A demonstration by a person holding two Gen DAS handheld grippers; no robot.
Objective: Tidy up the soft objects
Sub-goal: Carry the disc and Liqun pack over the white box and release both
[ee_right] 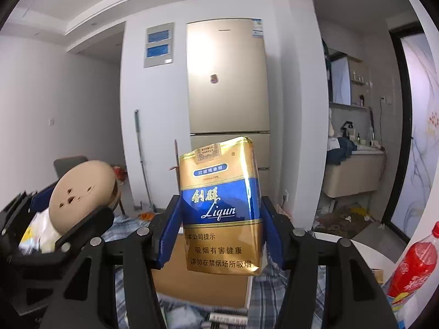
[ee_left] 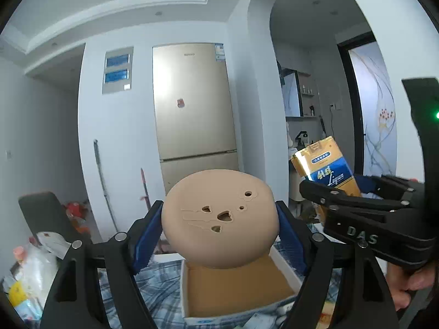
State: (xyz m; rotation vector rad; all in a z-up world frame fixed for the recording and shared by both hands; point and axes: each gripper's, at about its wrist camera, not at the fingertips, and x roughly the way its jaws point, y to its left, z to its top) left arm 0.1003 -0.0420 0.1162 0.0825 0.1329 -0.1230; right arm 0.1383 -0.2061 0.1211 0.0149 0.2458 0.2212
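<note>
My left gripper [ee_left: 219,219] is shut on a round beige soft pad [ee_left: 219,216] with small heart-shaped holes, held in the air above an open cardboard box [ee_left: 236,288]. My right gripper [ee_right: 221,219] is shut on a gold and blue soft cigarette pack [ee_right: 221,208], held upright above the same box [ee_right: 203,285]. In the left wrist view the right gripper [ee_left: 367,203] is at the right with the pack [ee_left: 326,167]. In the right wrist view the left gripper [ee_right: 55,219] and the pad [ee_right: 82,192] are at the left.
A blue plaid cloth [ee_left: 153,288] covers the table under the box. Plastic bags and packets [ee_left: 30,268] lie at the left. A red soda bottle [ee_right: 414,263] stands at the right. A gold fridge [ee_left: 192,104], a dark chair [ee_left: 44,213] and a mop [ee_left: 104,186] are behind.
</note>
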